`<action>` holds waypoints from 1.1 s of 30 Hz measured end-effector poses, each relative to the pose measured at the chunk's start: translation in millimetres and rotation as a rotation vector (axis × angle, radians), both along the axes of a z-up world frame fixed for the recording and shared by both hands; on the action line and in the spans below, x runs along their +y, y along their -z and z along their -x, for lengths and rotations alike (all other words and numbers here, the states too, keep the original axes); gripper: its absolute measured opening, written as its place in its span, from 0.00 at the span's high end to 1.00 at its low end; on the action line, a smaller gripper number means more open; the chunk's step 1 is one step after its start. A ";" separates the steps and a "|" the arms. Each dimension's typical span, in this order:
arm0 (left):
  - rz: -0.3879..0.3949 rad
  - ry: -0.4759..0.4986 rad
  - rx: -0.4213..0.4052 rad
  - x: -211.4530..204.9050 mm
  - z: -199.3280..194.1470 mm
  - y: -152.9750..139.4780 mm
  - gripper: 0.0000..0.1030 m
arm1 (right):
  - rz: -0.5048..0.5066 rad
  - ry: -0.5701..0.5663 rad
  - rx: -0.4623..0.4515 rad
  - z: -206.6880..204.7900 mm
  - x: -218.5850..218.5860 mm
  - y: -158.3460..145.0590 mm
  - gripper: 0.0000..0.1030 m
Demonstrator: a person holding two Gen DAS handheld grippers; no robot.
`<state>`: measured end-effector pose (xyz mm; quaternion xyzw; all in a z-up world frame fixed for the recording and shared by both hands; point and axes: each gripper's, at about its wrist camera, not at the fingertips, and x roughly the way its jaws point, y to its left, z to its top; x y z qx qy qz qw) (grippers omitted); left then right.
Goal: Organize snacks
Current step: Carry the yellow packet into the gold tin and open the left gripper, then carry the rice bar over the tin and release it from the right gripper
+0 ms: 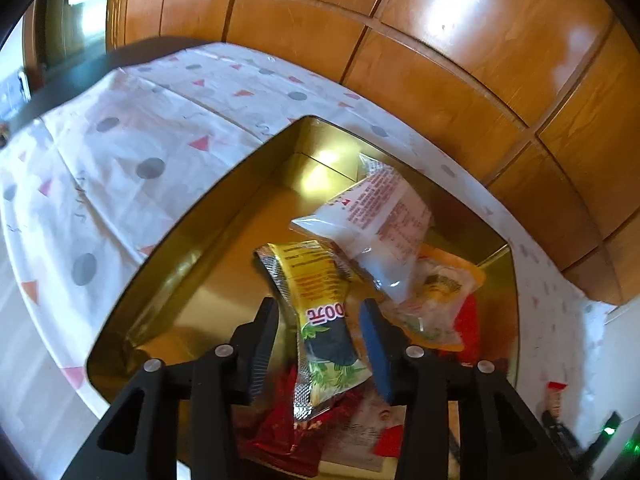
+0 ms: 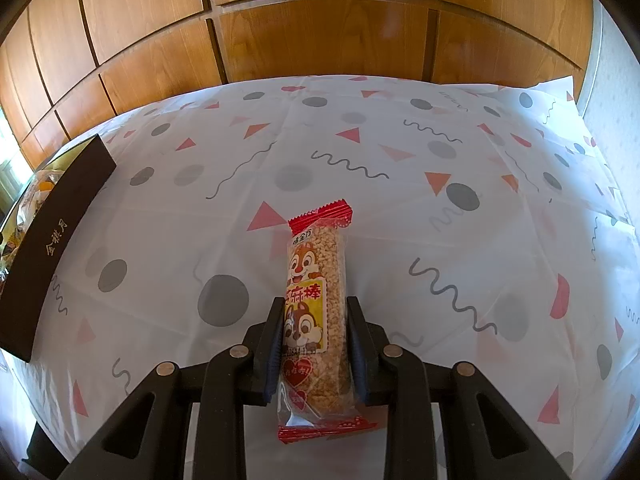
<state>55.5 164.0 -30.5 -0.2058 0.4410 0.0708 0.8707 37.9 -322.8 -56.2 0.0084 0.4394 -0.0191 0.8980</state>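
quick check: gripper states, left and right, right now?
Left gripper: open, fingers either side of a yellow snack packet over the gold tin, not clamping it.
Right gripper: shut on the sesame bar.

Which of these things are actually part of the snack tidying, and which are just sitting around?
Part of the job:
- sesame stick packet, between the right gripper fingers
- yellow snack packet, between the open left gripper fingers
- gold tin holding the white packet and other snacks

Just lying about:
- patterned tablecloth
- wooden cabinet doors
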 end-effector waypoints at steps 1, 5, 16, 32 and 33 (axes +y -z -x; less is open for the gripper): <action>-0.027 0.002 -0.004 -1.4 2.9 -1.1 0.60 | 0.000 0.001 -0.001 0.1 0.0 0.0 0.72; -0.129 0.004 -0.011 -5.8 11.3 -1.2 0.60 | 0.002 0.004 -0.003 0.4 0.5 -0.3 0.72; -0.273 0.062 -0.029 -37.1 17.9 -2.1 0.57 | 0.005 0.007 -0.004 0.7 1.3 -0.2 0.72; -0.328 0.137 -0.101 -66.6 33.5 -20.7 0.48 | 0.023 0.014 0.044 -5.4 6.6 -1.6 0.73; -0.333 0.140 -0.104 -67.7 34.5 -21.2 0.47 | 0.019 0.011 0.051 -5.8 7.4 -1.9 0.73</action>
